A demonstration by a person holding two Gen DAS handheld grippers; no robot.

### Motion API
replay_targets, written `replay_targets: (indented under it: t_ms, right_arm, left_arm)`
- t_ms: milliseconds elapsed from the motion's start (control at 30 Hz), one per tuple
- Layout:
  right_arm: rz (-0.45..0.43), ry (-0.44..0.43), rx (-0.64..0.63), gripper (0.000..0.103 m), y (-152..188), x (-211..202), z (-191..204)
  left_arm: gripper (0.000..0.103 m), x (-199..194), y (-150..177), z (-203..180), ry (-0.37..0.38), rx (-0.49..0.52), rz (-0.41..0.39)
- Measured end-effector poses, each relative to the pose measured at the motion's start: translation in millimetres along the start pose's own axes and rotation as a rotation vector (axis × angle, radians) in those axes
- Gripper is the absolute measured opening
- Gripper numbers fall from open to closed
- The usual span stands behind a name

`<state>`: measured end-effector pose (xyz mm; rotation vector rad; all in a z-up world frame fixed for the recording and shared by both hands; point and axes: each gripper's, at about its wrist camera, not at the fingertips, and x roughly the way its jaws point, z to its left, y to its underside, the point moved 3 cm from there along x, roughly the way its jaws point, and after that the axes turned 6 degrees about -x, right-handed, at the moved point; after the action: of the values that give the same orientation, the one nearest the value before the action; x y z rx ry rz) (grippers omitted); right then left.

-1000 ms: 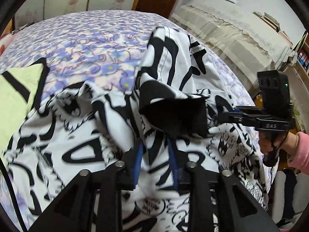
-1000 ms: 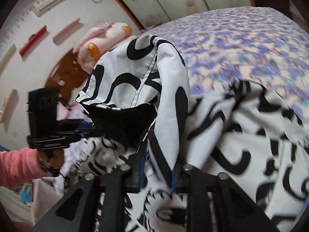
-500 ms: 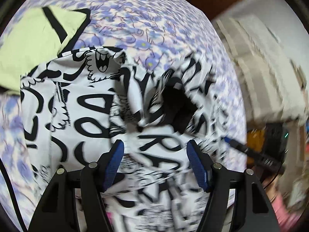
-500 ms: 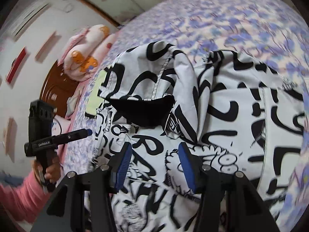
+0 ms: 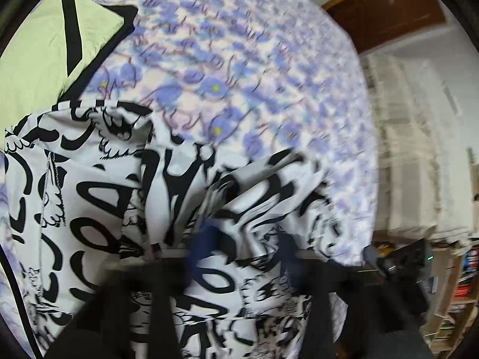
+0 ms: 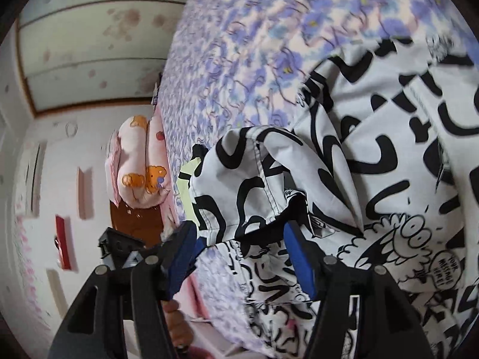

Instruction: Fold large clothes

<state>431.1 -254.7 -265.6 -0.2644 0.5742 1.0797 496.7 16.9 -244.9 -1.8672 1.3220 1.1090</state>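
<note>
Left wrist view, badly smeared, has the big black-and-white cartoon-print garment [image 5: 98,197] spread over the near edge of the bed, its cloth rucked into loose ridges just ahead of the left tongs [image 5: 245,239]. Those tongs have just been closing and are clenched now. A fold of the garment lies right at their blue pads, but the blur will not let me say whether the fold is actually pinched.

From the right wrist, the garment's hood [image 6: 269,164] stands up in a soft hump with its black lining showing underneath. The right tongs [image 6: 239,254] have just been opening and stand released. The lining's edge sits between the two blue pads [image 6: 299,263], with neither pad pressing on it.

Past the right tongs, off the bed's edge, a hand [image 6: 176,323] grips the handle of the left tool.

A pale yellow-green cloth with black trim [image 5: 39,45] lies beside the printed garment, nearer the head of the bed, and the two touch along one edge. The bed's purple-flowered sheet [image 5: 224,45] is bare beyond both, out to the far edge. A pink pillow with orange bears [image 6: 137,164] sits at the head end. Beyond the far corner I can see a brown door [image 5: 389,15], and near it furniture draped in cream cloth [image 5: 419,149].
</note>
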Motion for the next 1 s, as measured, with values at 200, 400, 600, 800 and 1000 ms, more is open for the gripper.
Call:
replay_targets:
  t_ms: [200,400,600,800,1000]
  right_arm:
    - [-0.005,0.053,0.043,0.061,-5,3,-14]
    - [-0.019,0.074,0.071,0.061,-6,-9,-28]
    - [0.006,0.141,0.067,0.061,6,-18,-40]
    - [0.08,0.179,0.11,0.061,39,-17,-56]
    - [0.154,0.247,0.179,0.061,77,-11,-86]
  left_arm:
    - [0.004,1,22,-7,0.002,0.168,0.005]
    - [0.004,3,81,5,-0.009,0.281,0.129]
    - [0.004,27,142,45,-0.086,0.268,0.268]
    - [0.016,31,176,90,-0.152,0.185,0.319]
    - [0.054,7,189,111,-0.079,0.101,0.303]
